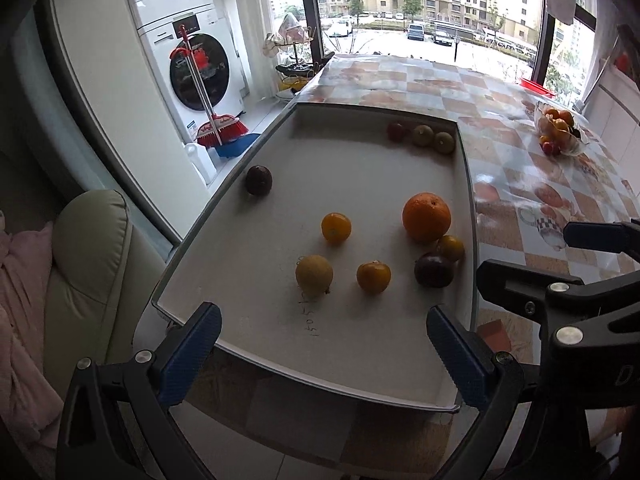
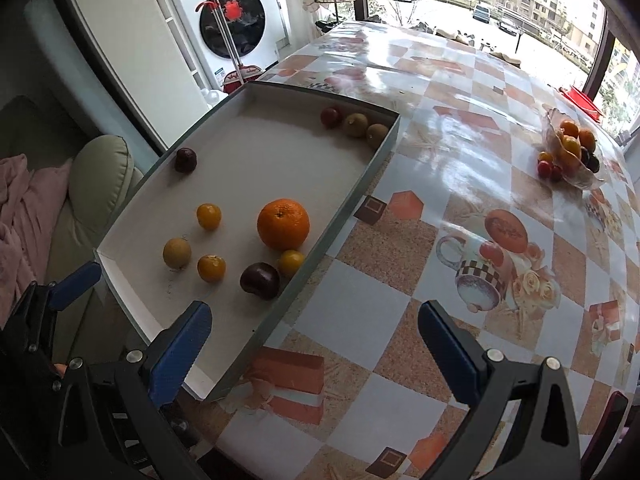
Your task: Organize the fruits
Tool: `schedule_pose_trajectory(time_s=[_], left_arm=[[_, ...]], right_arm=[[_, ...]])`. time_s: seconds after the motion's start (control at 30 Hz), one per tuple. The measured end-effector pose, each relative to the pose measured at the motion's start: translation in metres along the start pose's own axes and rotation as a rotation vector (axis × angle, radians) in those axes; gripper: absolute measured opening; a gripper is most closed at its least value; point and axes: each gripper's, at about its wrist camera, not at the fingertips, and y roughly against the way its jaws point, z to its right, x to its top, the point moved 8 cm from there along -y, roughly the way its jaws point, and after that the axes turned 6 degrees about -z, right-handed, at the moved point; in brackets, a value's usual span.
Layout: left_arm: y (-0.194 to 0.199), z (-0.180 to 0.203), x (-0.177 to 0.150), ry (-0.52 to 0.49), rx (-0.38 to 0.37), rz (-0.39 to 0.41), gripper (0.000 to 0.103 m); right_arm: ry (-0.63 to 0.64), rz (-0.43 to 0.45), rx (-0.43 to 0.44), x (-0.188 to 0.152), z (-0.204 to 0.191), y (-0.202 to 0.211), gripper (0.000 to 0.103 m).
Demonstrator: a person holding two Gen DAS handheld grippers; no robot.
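A shallow white tray (image 1: 224, 320) (image 2: 132, 300) lies on the table's left side. It holds a large orange (image 1: 426, 217) (image 2: 283, 223), several small yellow-orange fruits (image 1: 336, 227) (image 2: 209, 216), a tan round fruit (image 1: 314, 275) (image 2: 177, 253), a dark purple fruit (image 1: 434, 269) (image 2: 260, 280), another dark one (image 1: 259, 179) (image 2: 185, 159) at the left wall, and three small fruits (image 1: 422, 135) (image 2: 355, 124) in the far corner. My left gripper (image 1: 324, 354) is open and empty over the tray's near edge. My right gripper (image 2: 316, 350) is open and empty over the tablecloth beside the tray.
A glass bowl (image 1: 560, 130) (image 2: 576, 152) of mixed fruit stands at the table's far right. The table (image 2: 440, 240) has a glossy checked cloth. A cream chair (image 1: 92, 256) stands left of the tray. A washing machine (image 1: 200, 68) and red broom (image 1: 220, 126) stand beyond.
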Motion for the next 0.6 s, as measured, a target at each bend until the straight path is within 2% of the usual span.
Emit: schedule_pose_trajectory(time_s=[0.6], left_arm=[[-0.0039, 0.0008, -0.0006, -0.005, 0.020, -0.015, 0.103]], right_arm=[[0.017, 0.003, 0.002, 0.0029, -0.0043, -0.0021, 0.103]])
